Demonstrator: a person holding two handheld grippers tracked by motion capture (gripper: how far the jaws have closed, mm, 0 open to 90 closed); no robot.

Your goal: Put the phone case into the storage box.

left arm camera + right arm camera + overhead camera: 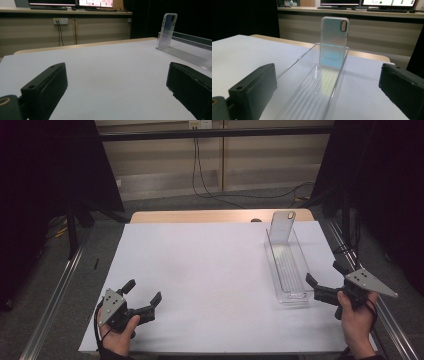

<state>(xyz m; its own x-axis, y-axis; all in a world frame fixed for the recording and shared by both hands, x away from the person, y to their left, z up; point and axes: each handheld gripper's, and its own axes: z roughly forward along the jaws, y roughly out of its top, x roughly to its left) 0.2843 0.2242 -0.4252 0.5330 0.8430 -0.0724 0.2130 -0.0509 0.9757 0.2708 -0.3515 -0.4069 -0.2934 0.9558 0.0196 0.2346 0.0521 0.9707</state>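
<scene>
A clear phone case [282,226] [335,37] [168,30] stands upright, leaning against the far end of a long clear plastic tray [289,267] [322,92] [190,51] on the right of the white table. My right gripper [325,276] [327,100] is open at the tray's near end, its jaws wide on either side of it and holding nothing. My left gripper [144,291] [117,92] is open and empty over the near left of the table, far from the tray.
The white sheet [200,270] covers the table, with a wooden edge [200,216] at the far side. Metal rails [50,300] run along both sides. Black curtains hang left and right. Cables [210,190] lie on the floor beyond.
</scene>
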